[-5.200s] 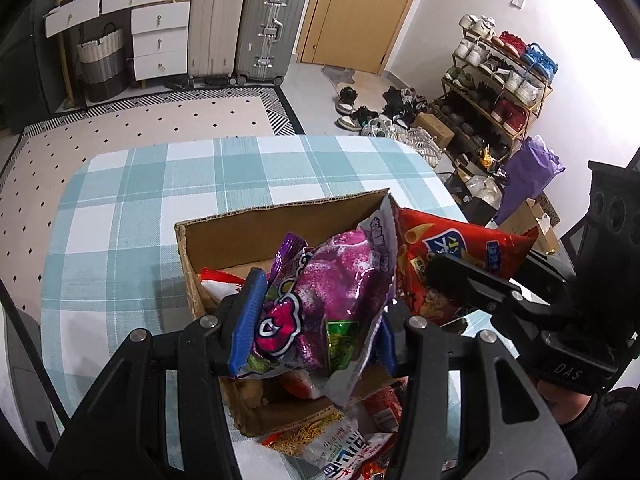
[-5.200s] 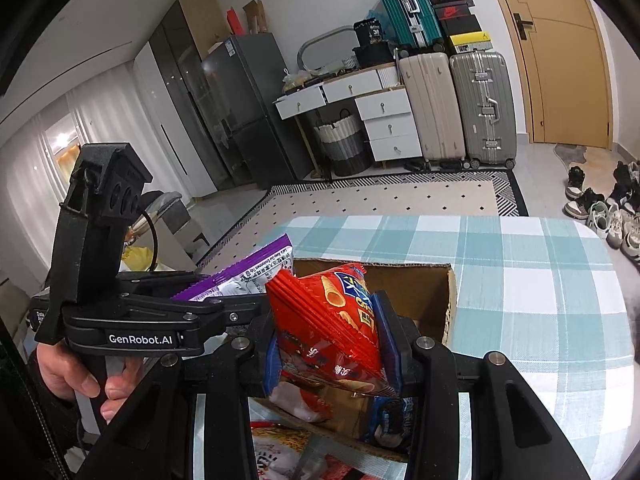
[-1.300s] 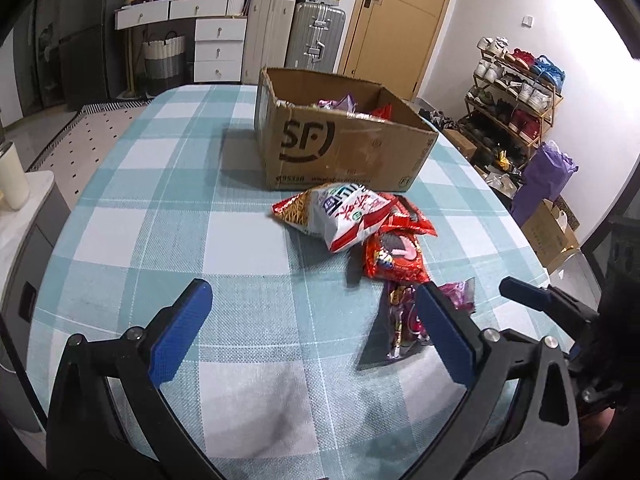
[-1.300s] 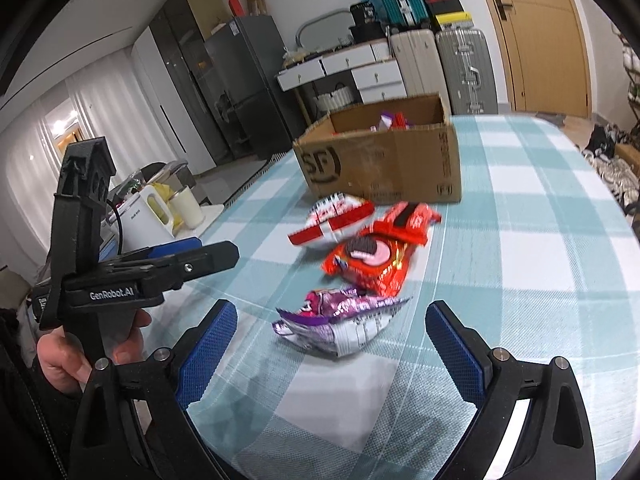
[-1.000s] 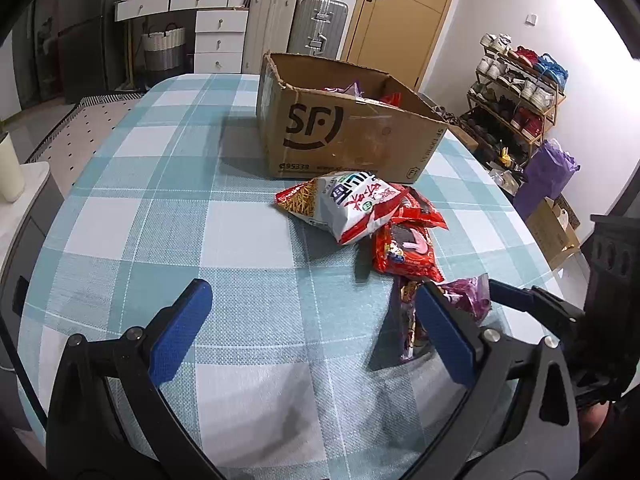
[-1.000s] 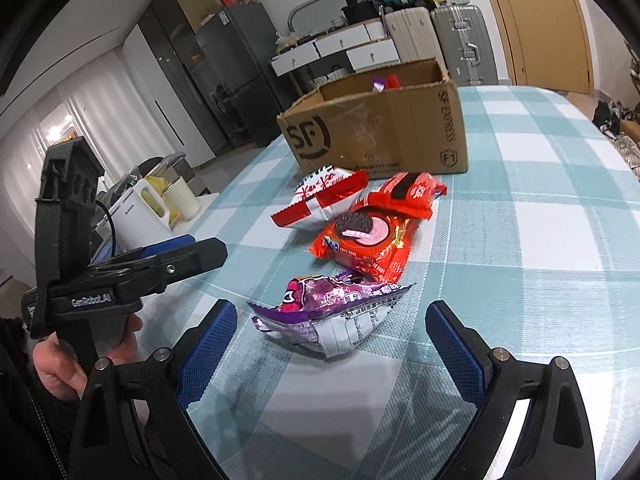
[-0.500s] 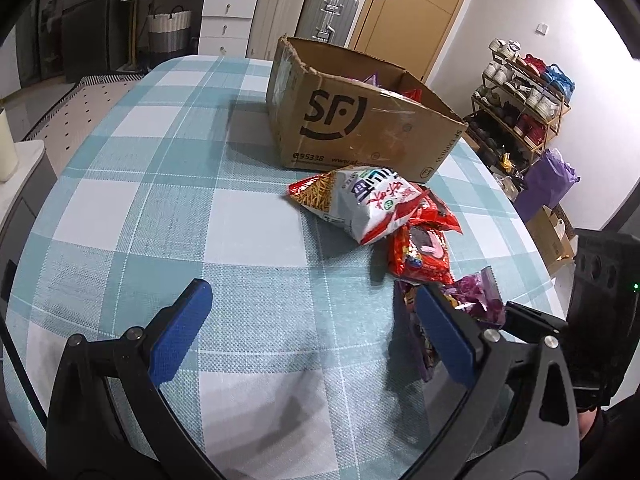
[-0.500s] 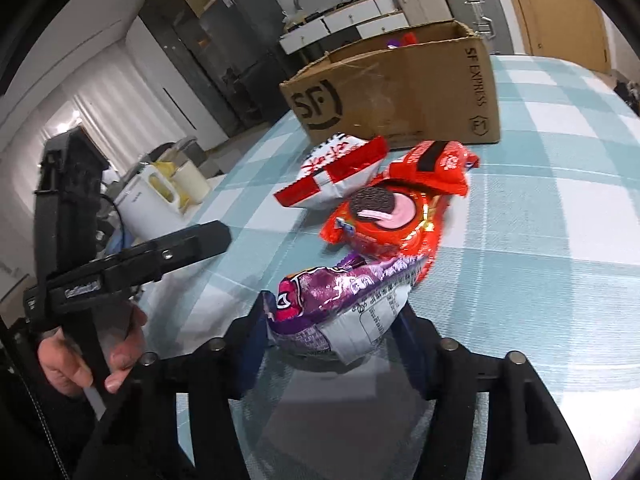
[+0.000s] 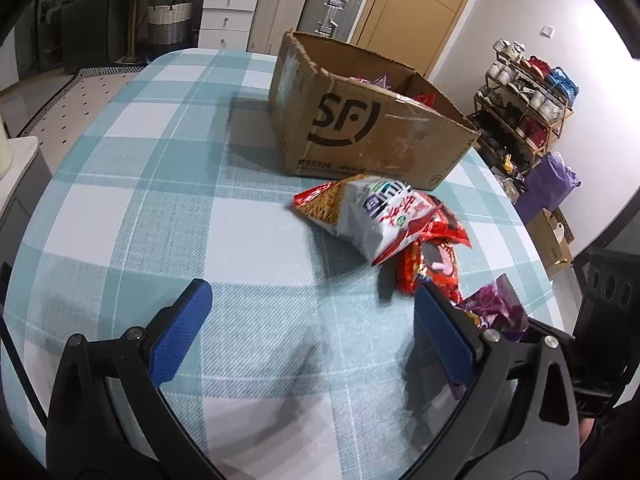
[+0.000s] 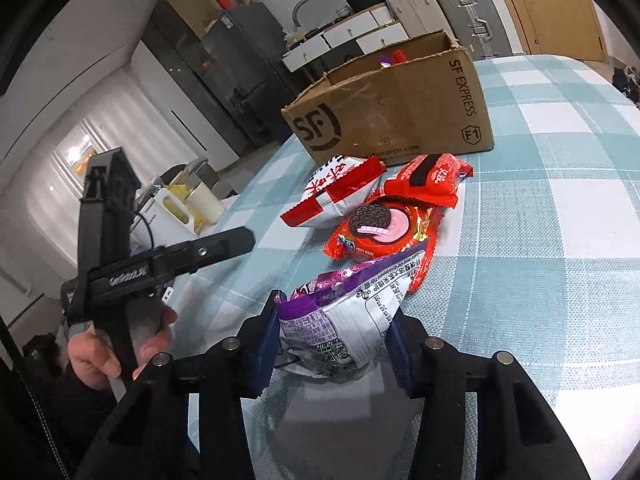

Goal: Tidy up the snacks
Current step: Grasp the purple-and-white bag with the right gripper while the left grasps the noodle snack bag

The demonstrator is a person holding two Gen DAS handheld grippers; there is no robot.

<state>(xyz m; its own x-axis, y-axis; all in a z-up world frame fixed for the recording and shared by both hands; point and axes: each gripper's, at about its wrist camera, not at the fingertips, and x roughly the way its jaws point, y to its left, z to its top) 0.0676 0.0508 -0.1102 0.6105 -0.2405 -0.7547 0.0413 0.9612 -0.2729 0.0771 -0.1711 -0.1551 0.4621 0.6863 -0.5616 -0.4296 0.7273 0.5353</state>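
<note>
purple snack bag: the purple snack bag is squeezed between the two blue pads of the right gripper, down near the front edge of the table. It's pinched across its width, so the foil bulges up between the fingers. Can't tell if it's off the cloth yet or still dragging on it.

right gripper: jaws closed in on the bag from both sides, firm enough to crease it. My guess is the side pinch is there because a puffy bag has nothing else to grab.

left gripper: the left gripper hovers over bare tablecloth with its jaws spread wide and nothing between them. Looks like it's waiting its turn, probably for one of the red packs.

other snacks: an Oreo pack lies just past the purple bag, touching or nearly so. A red wafer-type pack and a red-and-white chip bag sit beyond it, all bunched together right in front of the box.

SF cardboard box: the SF Express box stands open-topped further back on the table, with a few wrappers poking above its rim. That's where I'd say these are headed, so roughly partway done, with four packs still out.

table: a teal and white checked tablecloth, flat, and the foil should slide easily on it.

watch out: the Oreo pack could get nudged when the purple one comes up.
</note>
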